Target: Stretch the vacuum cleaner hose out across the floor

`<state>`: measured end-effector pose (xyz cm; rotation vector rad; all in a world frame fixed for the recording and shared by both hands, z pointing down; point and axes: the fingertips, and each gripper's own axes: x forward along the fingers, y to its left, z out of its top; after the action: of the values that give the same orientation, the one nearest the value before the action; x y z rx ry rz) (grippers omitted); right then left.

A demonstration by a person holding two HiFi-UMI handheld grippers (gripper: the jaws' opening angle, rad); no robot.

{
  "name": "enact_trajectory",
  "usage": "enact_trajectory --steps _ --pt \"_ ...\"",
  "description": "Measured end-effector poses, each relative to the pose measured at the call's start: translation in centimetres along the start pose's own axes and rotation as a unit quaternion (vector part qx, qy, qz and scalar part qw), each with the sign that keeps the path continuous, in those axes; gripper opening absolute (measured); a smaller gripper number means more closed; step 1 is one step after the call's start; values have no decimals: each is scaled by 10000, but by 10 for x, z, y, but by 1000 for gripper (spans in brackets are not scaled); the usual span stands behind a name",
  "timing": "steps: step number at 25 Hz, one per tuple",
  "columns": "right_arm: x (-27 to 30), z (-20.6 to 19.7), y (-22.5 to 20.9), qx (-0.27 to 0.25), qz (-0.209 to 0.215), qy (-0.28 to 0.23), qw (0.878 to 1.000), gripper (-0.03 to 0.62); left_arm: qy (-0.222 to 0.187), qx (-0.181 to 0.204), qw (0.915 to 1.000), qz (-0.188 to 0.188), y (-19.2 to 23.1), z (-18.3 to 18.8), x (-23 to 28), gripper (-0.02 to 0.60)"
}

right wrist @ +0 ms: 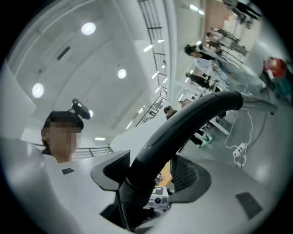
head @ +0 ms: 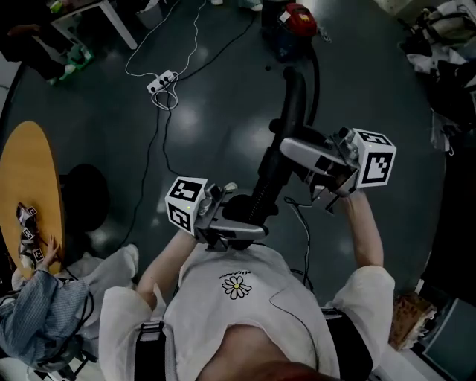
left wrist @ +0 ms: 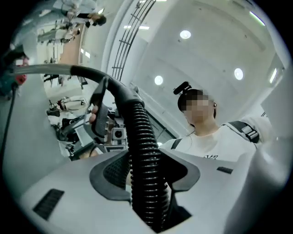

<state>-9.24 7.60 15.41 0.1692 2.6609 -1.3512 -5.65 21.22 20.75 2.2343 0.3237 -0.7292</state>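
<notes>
Vacuum cleaner hose hung in the air in front of our chest, held off the dark floor and running between the two grippers. Its ribbed black length passed up through the left gripper, whose jaws stood at a middling width with both pads pressed against the ribs; in the left gripper view the hose filled the whole gap. Higher up, the ribs gave way to a smooth curved black tube, and this lay between the jaws of the right gripper. Those jaws stood wide: in the right gripper view the tube sat close to one pad, while a clear gap showed before the other, so nothing was clamped there. Beyond the tube, a red and dark machine sat on the floor, and a white power strip lay well to its left. A round wooden table stood at our left.
</notes>
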Motion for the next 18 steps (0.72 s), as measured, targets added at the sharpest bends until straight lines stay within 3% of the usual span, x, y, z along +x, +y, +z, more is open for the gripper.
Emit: enact_trajectory --steps 2,3,4,5,7,8,9,11,13,16,18 --pt "-2 3 23 -822 44 5 9966 258 -204 307 9989 292 -3 8 -6 188" --pt "-5 7 36 -1160 89 -19 9932 259 -494 428 9972 366 -7 19 -11 199" --pt "-11 11 50 -1442 146 -42 9894 262 -1040 461 9927 390 -12 37 -21 201" --pt "-18 14 65 -1669 204 -47 9858 262 -1877 364 9809 351 -18 59 -38 201" --pt "-35 6 92 -2041 237 99 9786 267 -3544 -84 9346 282 -17 103 -85 201" --pt "-42 -5 103 -2232 198 258 9742 268 -3836 -286 9219 464 -6 115 -99 201" --pt "-48 -19 110 -2435 128 452 9688 268 -3696 -430 9250 772 11 120 -99 201" --pt "-56 -57 119 -2821 -68 902 9551 270 -2667 -694 9534 1226 42 119 -59 201" --pt "-60 -96 128 -3110 -203 1297 9413 272 -1845 -1115 9698 1140 52 116 2 225" --pt "-63 -157 142 -3352 -216 1697 9265 273 -1224 -1359 9750 1265 57 101 71 297" --pt "-69 -199 151 -3391 -196 1995 9192 275 -1092 -1603 9756 1028 47 82 98 333"
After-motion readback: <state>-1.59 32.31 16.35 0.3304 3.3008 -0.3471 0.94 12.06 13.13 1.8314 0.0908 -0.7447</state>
